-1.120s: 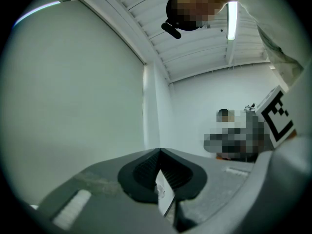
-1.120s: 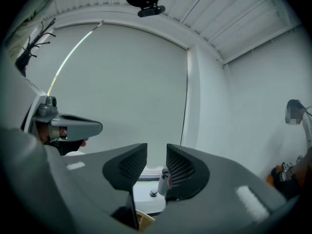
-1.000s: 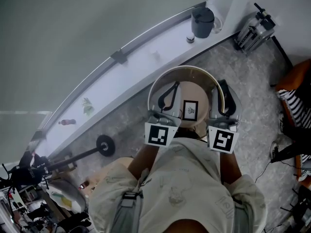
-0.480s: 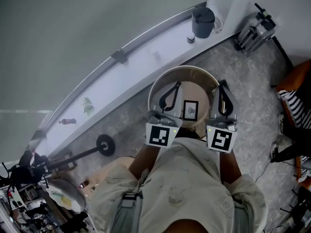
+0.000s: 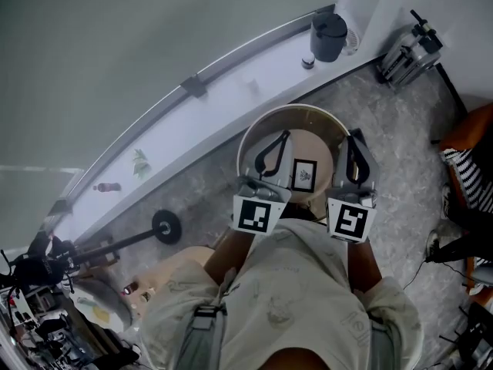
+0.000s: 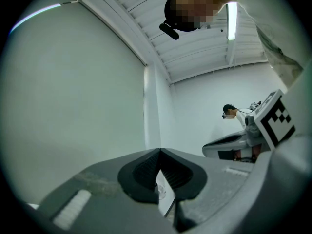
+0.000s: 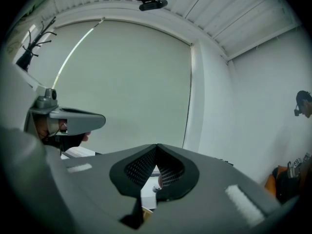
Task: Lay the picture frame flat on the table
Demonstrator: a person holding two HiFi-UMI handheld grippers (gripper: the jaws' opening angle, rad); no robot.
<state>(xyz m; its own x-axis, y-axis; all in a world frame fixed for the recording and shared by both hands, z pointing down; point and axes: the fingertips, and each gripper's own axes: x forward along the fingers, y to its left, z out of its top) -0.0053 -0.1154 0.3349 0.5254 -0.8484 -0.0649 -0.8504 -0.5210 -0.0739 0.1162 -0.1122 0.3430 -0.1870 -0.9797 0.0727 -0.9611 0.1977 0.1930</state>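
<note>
A small black picture frame [image 5: 303, 174] with a white mat sits on the round wooden table [image 5: 248, 142], between my two grippers. Its face shows from above; I cannot tell whether it leans or lies flat. My left gripper [image 5: 283, 136] hovers just left of the frame with its jaw tips together and nothing between them. My right gripper [image 5: 354, 138] is just right of the frame, also shut and holding nothing. In the left gripper view the tips [image 6: 160, 151] meet, and so do those in the right gripper view [image 7: 157, 146]. Neither gripper touches the frame.
A long white sill [image 5: 223, 99] runs behind the table with a dark bin [image 5: 328, 35], a small plant [image 5: 139, 165] and a bottle [image 5: 106, 187]. A round-based stand [image 5: 165, 226] lies at the left. A metal device [image 5: 408, 51] and a seated person [image 5: 471, 156] are at the right.
My right gripper's jaws have closed from wide apart to shut. Both grippers stay beside the frame, which has not moved. The head view has shifted slightly.
</note>
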